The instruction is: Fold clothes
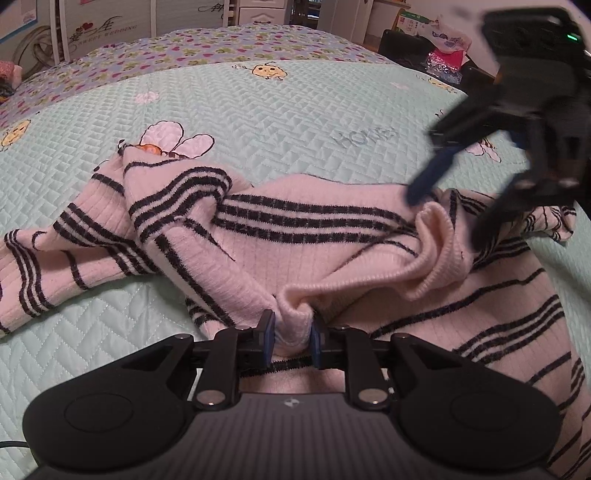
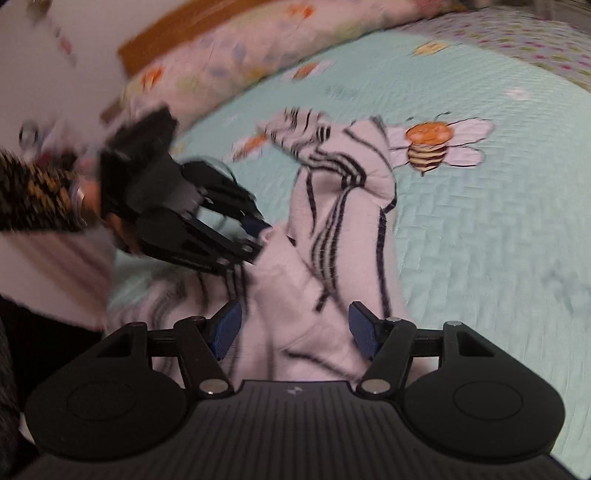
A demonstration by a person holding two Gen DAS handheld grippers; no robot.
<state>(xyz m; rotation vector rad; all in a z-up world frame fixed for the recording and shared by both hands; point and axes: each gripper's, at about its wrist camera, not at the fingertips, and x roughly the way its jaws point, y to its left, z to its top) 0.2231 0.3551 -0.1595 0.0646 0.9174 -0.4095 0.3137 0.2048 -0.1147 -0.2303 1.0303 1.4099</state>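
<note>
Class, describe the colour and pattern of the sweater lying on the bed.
The sweater is pale pink with groups of dark stripes, clearest in the left wrist view.

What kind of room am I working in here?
Most likely a home bedroom: the striped sweater lies on a bed with a quilted bee-print bedspread, a floral pillow sits at its edge, and white cabinets stand behind.

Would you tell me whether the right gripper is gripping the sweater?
No, the right gripper stands open, its blue fingers apart over the pink striped sweater.
</note>
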